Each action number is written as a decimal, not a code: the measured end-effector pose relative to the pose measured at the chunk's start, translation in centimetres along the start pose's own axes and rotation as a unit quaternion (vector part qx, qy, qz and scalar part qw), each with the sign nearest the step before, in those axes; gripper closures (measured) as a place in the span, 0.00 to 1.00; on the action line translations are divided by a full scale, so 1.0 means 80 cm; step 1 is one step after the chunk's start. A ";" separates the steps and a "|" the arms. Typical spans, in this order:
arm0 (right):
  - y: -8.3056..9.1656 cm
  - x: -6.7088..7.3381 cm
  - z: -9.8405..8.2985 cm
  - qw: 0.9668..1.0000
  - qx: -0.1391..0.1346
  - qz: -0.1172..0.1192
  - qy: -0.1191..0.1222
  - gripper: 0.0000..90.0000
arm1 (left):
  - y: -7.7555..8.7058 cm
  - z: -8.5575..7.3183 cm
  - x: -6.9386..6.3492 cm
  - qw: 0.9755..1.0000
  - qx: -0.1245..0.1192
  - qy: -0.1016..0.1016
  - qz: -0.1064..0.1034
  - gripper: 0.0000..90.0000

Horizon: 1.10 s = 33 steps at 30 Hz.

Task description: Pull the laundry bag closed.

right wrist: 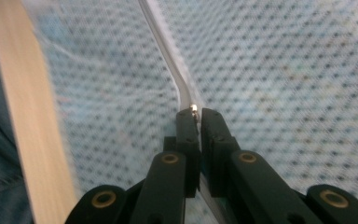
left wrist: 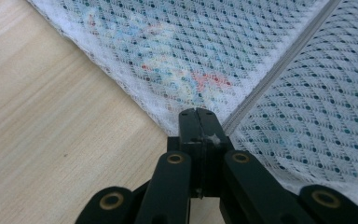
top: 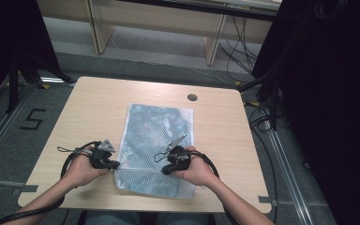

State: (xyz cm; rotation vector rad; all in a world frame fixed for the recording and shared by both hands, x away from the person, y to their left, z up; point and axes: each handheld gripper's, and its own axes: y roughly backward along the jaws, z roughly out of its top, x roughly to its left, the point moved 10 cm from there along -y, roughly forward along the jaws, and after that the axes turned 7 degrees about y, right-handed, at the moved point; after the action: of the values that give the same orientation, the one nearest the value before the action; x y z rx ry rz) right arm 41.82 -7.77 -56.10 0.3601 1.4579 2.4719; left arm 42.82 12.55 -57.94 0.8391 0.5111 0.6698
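Wooden table [top: 93, 108] carries your mesh laundry bag [top: 157, 140] at centre: soft, limp. Left gripper [left wrist: 199, 114] is pinched shut on its zipper end; right gripper [right wrist: 196, 112] clamps the zipper pull [right wrist: 194, 108]. Keep it taut.

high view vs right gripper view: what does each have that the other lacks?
High view alone: the whole light wooden table with its round dark grommet, the grey floor, both hands, and the left tongs at the left edge of the white mesh zip bag with blue contents.

Right gripper view alone: close detail, with the right tongs nipped on the small metal zipper pull at the white zipper line.

Shared: the mesh bag, the right tongs, a strip of table.
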 end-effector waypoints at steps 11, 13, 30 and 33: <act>0.012 -0.005 -0.016 1.000 0.002 -0.002 -0.012 0.97 | 0.000 0.000 0.000 1.000 0.001 0.000 0.001 1.00; 0.013 -0.006 -0.019 1.000 0.002 -0.003 -0.014 0.97 | 0.000 0.000 0.000 1.000 0.000 0.003 0.001 1.00; 0.015 -0.009 -0.025 1.000 -0.009 -0.007 -0.015 0.97 | 0.001 0.000 0.000 1.000 0.003 0.003 0.002 1.00; 0.016 -0.006 -0.027 1.000 -0.006 0.002 -0.021 0.97 | 0.001 0.000 0.000 1.000 0.002 0.003 0.003 1.00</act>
State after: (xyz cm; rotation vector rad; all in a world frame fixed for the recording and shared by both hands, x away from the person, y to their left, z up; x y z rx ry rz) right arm 41.39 -10.31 -56.05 0.4102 1.4252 2.4599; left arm 42.83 12.61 -57.90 0.8431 0.5168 0.6768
